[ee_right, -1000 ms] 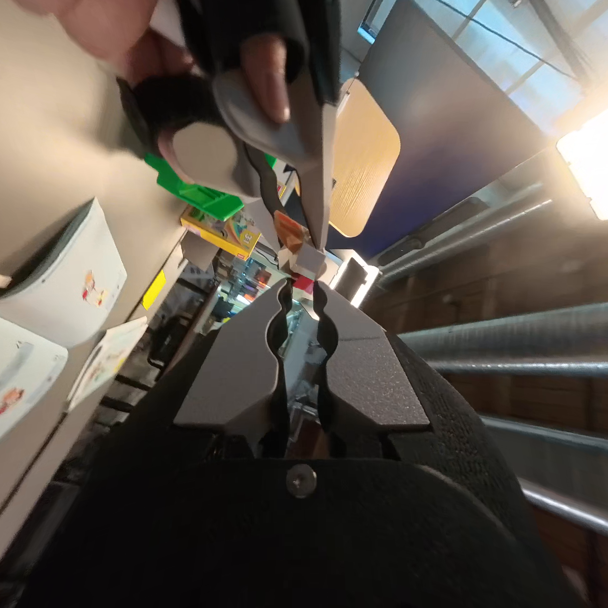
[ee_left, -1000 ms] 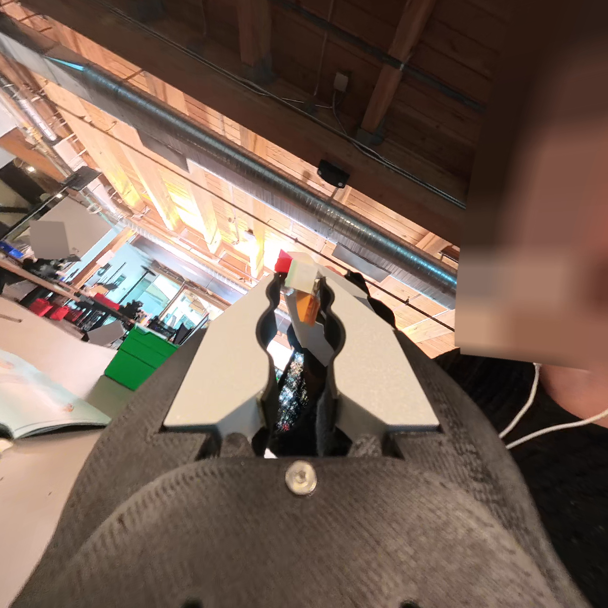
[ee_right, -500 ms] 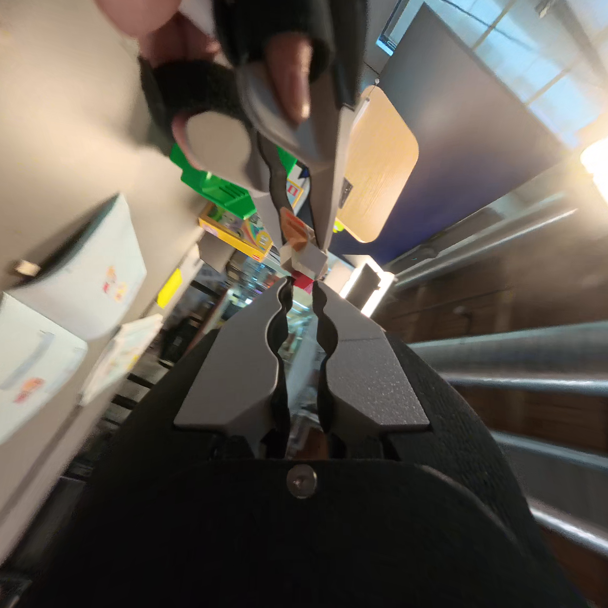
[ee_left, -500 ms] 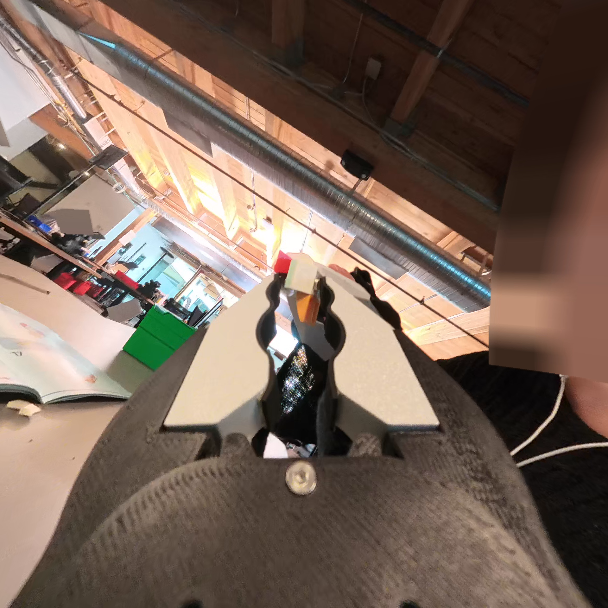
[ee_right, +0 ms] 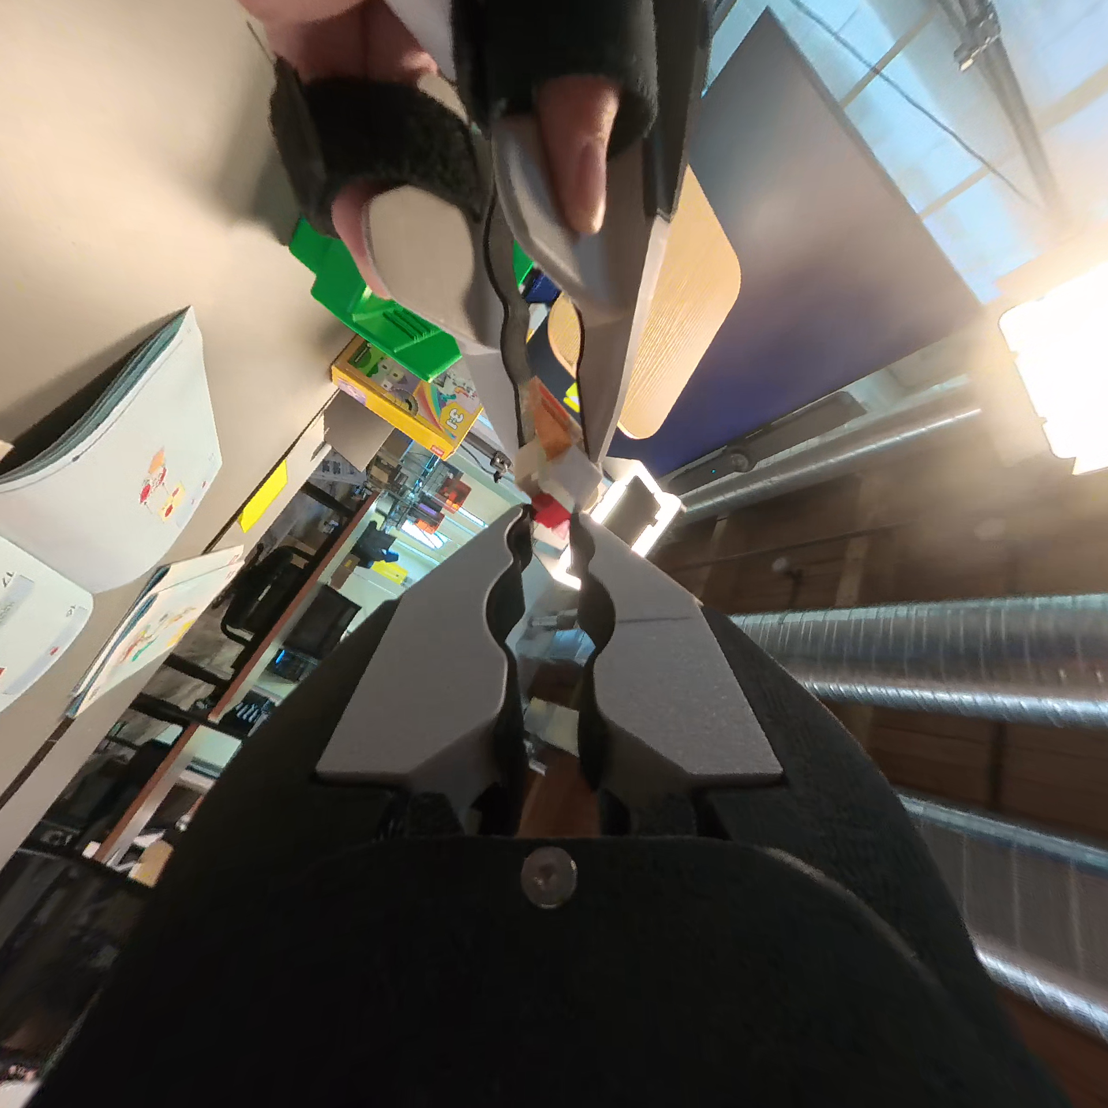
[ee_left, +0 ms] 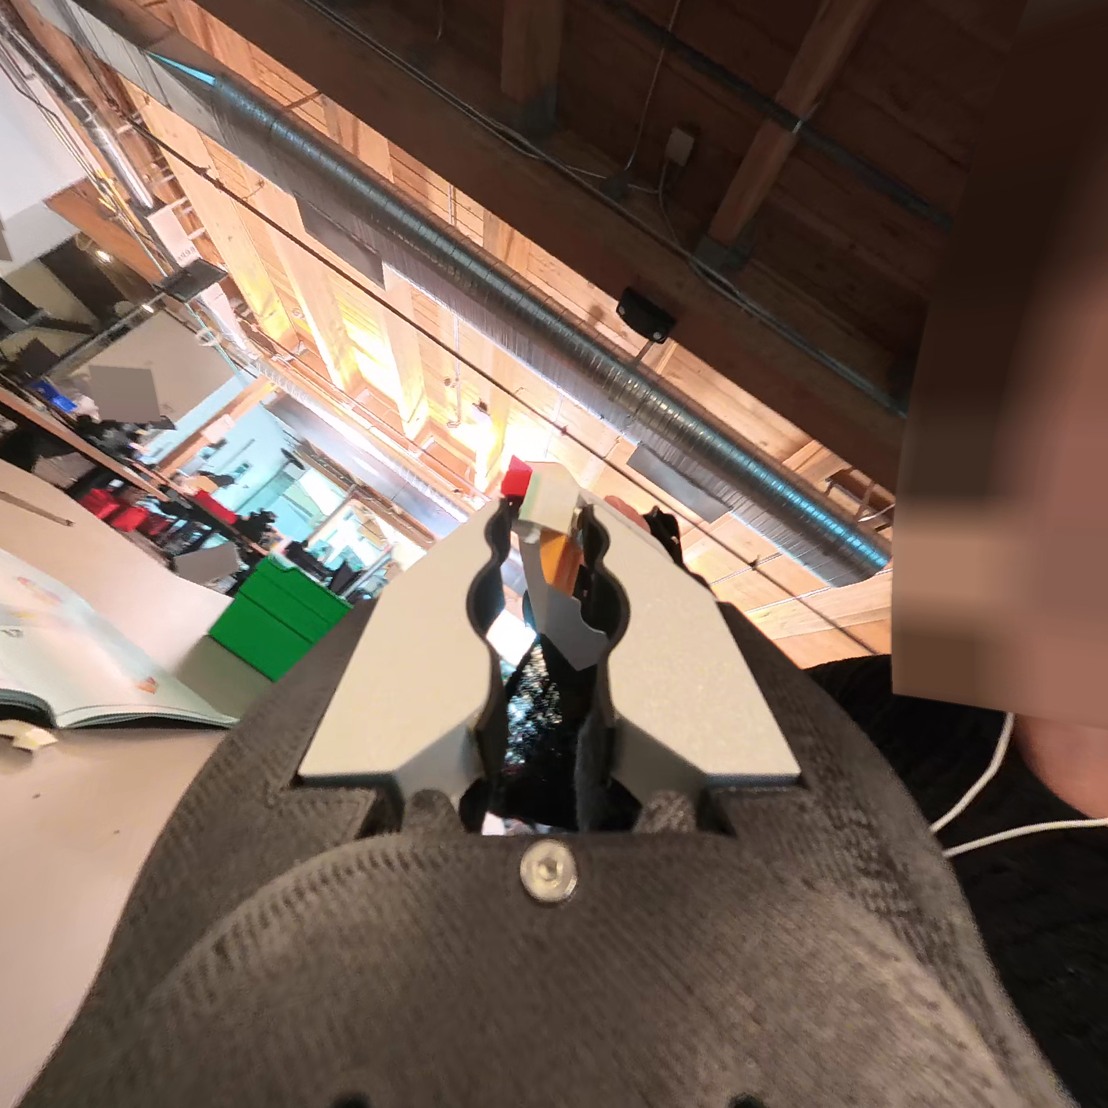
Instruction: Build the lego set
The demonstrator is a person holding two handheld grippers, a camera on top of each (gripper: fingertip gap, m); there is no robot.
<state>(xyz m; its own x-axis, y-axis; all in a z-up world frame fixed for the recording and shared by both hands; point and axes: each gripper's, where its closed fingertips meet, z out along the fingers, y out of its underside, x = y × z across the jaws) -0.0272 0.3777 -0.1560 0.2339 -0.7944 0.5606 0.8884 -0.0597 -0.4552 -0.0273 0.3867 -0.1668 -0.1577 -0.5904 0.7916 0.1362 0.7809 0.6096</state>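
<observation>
Left wrist view: left gripper (ee_left: pixel 542 515) is clamped on the small lego build (ee_left: pixel 548 509), held up in the air well off the tabletop (ee_left: pixel 90 809). An open booklet (ee_left: pixel 72 671) and green box (ee_left: pixel 276 617) sit near the tabletop's far edge.

Right wrist view: right gripper (ee_right: pixel 548 521) is slightly parted, tips around the build's red brick (ee_right: pixel 550 506); can't tell if it's gripping. Camera angles have shifted a bit from a second ago.

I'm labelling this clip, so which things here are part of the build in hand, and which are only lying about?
In the job:
left gripper, shut on the small lego assembly
right gripper, at the red brick
instruction booklet

Lying about:
green box
yellow box
white cable
</observation>
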